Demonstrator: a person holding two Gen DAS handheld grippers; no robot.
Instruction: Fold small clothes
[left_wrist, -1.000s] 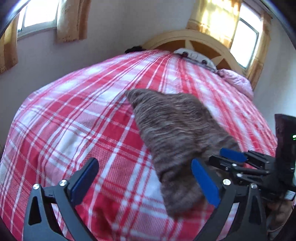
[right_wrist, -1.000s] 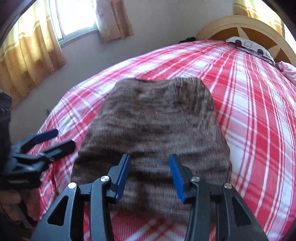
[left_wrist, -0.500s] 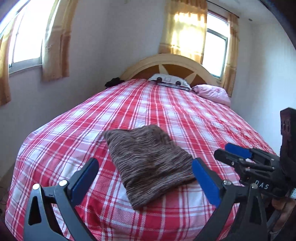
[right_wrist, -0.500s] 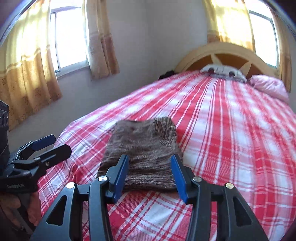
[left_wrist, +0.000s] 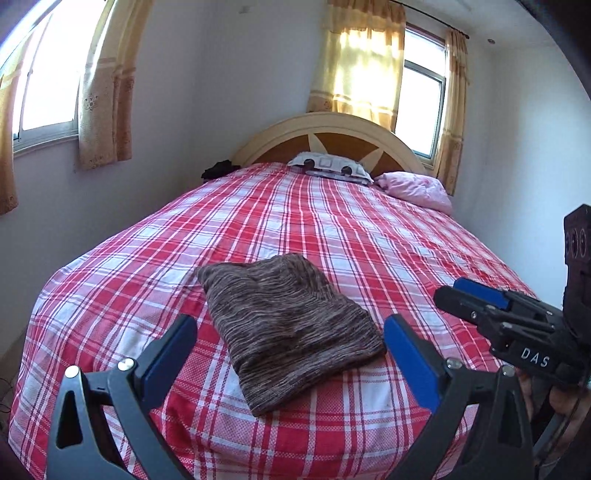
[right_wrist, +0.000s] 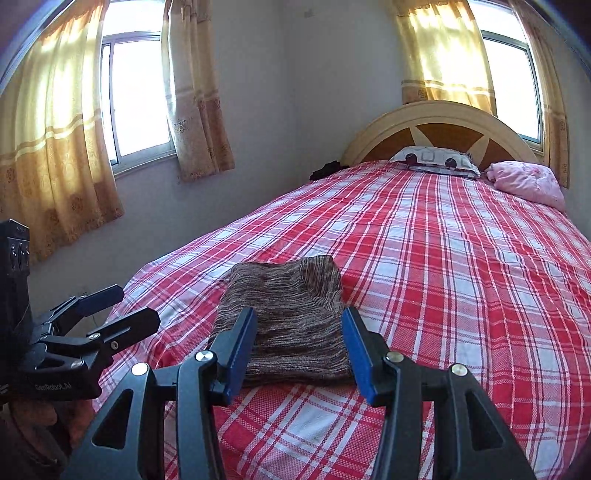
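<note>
Already the knit garment (left_wrist: 288, 321) lies as a flat, roughly rectangular packet near the foot of the bed (left_wrist: 369, 236), on the red plaid sheet, with one thicker folded corner at its far right in the right wrist view. It looks folded, so the step in hand is most likely a check and a final tidy, or a move to a next piece; no other small clothes show in either view.

Both tools hang above the bed's near end, clear of the cloth. The left tool (left_wrist: 291, 354) has its jaws spread wide with nothing between the pads. The right tool (right_wrist: 299, 350) has its jaws partly apart, also empty; the garment only appears between them because it lies beyond.

To finish well, I would judge the edges first: the near edge looks a little rounded and bulky, so a light press along it with a flat pad would settle the layers. If another fold is wanted, pinch the 2 near corners, 1 per tool, taking all layers at once, and carry them over evenly so the packet stays square. Soft knit stretches and slips, so lift low and avoid dragging the sheet into a ridge.

The pillows (right_wrist: 436, 157) sit far off by the headboard (left_wrist: 325, 129).
</note>
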